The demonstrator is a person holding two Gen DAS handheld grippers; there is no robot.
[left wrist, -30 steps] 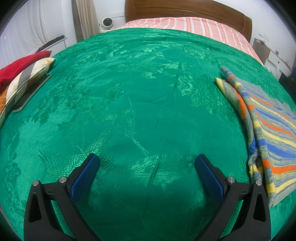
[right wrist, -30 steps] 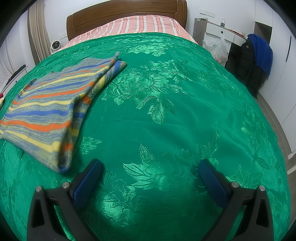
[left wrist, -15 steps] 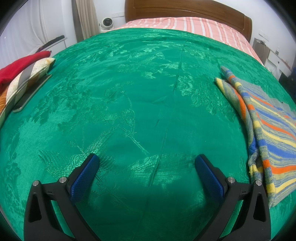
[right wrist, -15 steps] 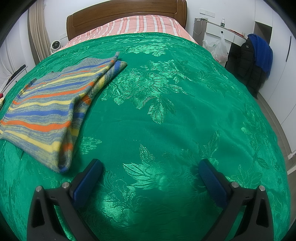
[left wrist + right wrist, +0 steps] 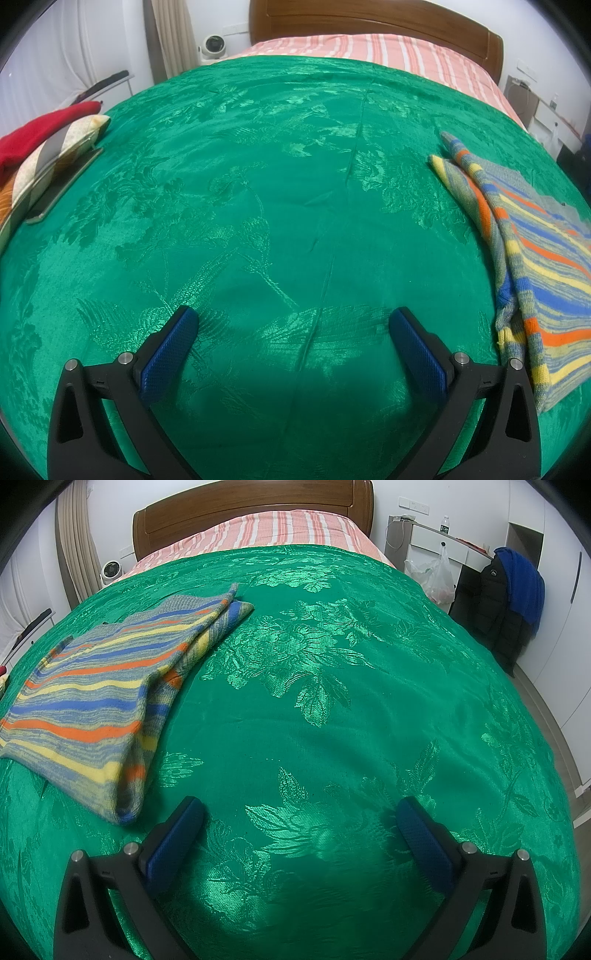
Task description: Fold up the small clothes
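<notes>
Nothing has moved since the earlier frames: both tools hang where they were, and the sweater lies as it did. From the left wrist view, the left hand-held gripper [image 5: 293,325] has its blue pads spread wide apart over bare green bedspread [image 5: 258,206], gripping nothing. The striped sweater [image 5: 535,258] lies flat at the right edge of this view, well apart from the pads, with a sleeve folded along its near side. A stack of folded clothes [image 5: 40,147] sits at the far left edge of the bed. From the right wrist view, the right hand-held gripper [image 5: 301,812] is likewise spread apart and empty over the bedspread [image 5: 351,709]. The sweater [image 5: 107,698] lies up and to the left, its lower corner near the left pad but not touching it. This standstill suggests a pause between steps; the sweater looks only partly folded, so a fresh grasp on it probably comes next.
</notes>
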